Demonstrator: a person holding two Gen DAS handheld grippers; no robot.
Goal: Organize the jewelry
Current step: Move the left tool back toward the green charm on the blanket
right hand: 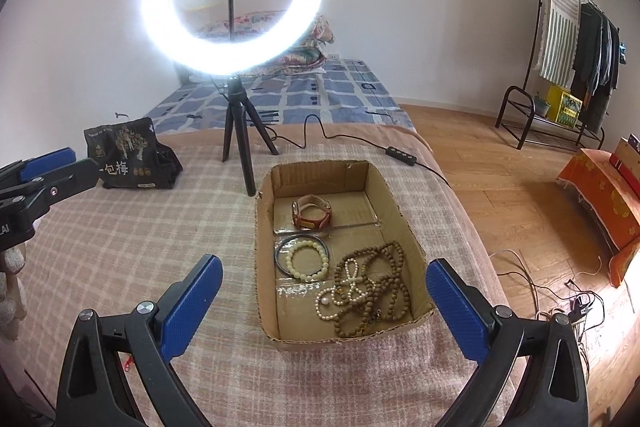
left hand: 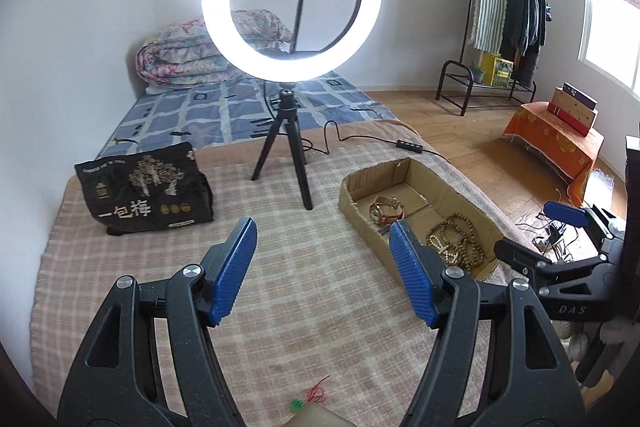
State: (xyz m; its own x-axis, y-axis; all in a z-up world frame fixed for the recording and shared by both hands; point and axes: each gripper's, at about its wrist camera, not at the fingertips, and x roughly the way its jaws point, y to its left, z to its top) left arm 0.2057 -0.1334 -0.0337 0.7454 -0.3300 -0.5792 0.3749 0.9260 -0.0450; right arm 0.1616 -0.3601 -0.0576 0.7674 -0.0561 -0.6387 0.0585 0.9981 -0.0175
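Both grippers hang above the checked blanket (right hand: 120,247) with nothing in them. The left gripper (left hand: 322,273) has its jaws spread wide over bare cloth; the right gripper (right hand: 324,301) stands wide too, its pads either side of the near end of the box (right hand: 266,307).

The jewelry already lies in that cardboard box: a watch (right hand: 312,214) at the far end, a pale bead bracelet (right hand: 307,261) with a dark bangle (right hand: 280,247) round its left side in the middle, and a heap of brown and white beads (right hand: 370,287) at the near right. Most of the sorting looks done, I'd say. One bit remains: a small green thing with red thread (left hand: 310,397) on the blanket just below the left gripper, beside a pale object I can't make out. The next move probably calls for the left gripper to tip down and close on that.

Only the right view shows the bracelet and bangle; in the left view the gripper's own finger hides that part of the box. Only the left view shows the green piece.
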